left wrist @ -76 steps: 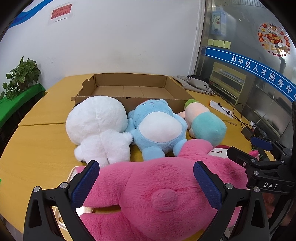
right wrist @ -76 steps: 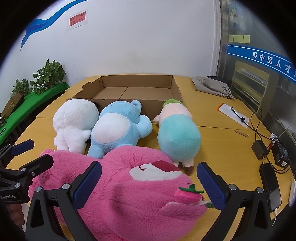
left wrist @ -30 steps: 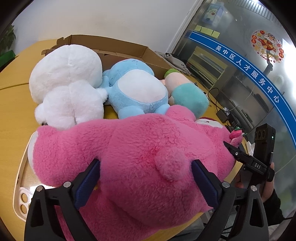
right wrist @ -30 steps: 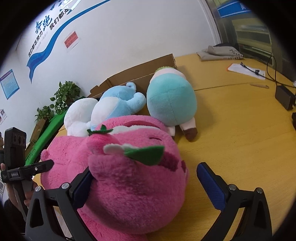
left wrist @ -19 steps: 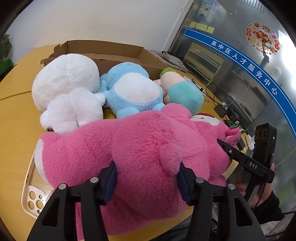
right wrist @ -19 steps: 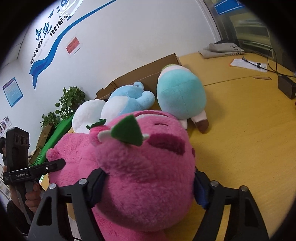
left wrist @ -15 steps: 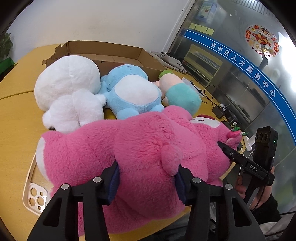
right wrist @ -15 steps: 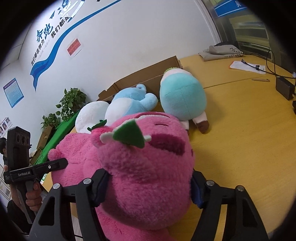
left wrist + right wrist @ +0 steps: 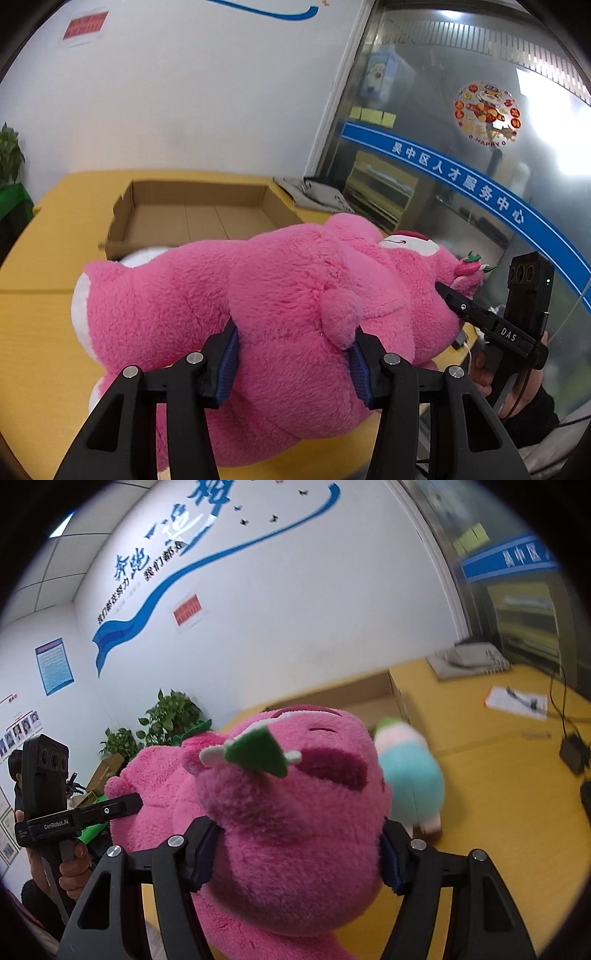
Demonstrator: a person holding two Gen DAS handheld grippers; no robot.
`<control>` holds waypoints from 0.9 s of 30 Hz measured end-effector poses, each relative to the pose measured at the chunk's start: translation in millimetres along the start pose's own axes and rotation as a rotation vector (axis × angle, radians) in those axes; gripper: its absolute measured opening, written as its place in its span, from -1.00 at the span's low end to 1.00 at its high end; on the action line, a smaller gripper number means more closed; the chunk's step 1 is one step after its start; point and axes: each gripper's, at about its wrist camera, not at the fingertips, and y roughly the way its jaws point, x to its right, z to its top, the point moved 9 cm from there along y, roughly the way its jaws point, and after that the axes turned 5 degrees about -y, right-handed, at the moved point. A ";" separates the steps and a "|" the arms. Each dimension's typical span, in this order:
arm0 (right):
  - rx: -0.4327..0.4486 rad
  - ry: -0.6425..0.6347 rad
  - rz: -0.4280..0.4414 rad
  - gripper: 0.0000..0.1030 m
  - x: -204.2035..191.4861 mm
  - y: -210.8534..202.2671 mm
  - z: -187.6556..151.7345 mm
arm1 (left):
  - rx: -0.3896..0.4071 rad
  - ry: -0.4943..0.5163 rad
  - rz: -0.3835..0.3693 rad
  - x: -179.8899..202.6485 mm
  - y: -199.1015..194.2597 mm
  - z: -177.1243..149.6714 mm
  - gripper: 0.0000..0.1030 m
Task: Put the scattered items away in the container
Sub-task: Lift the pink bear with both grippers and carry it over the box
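A big pink plush bear [image 9: 280, 288] hangs in the air above the yellow table [image 9: 37, 332], held at both ends. My left gripper [image 9: 293, 360] is shut on its rear body, by the small tail. My right gripper [image 9: 299, 853] is shut on its head [image 9: 295, 812], which carries a green felt leaf. The open cardboard box [image 9: 195, 218] lies flat behind the bear, with nothing seen inside. A teal and pink plush [image 9: 410, 771] rests on the table past the bear's head. A sliver of the white plush [image 9: 144, 254] shows under the bear; the blue plush is hidden.
A grey folded cloth [image 9: 314, 192] lies beyond the box. Papers, cables and a black adapter [image 9: 572, 753] sit on the table's right side. Potted plants [image 9: 166, 720] stand at the left by the wall. A person's hand [image 9: 74, 871] holds each gripper handle.
Both grippers closed on the pink bear, then lifted it off the table. The box floor now shows behind it and the other plush toys have dropped below or out of view.
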 end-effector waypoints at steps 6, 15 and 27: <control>0.087 -0.056 0.024 0.33 -1.4 38.8 71.3 | 0.086 0.034 0.061 -9.6 12.9 77.5 0.06; 0.147 -0.079 0.065 0.33 17.2 152.3 184.5 | 0.157 0.040 0.121 -56.5 78.2 209.7 0.06; 0.148 -0.012 -0.061 0.33 106.2 312.4 245.6 | 0.006 -0.040 0.116 -115.8 259.4 290.3 0.05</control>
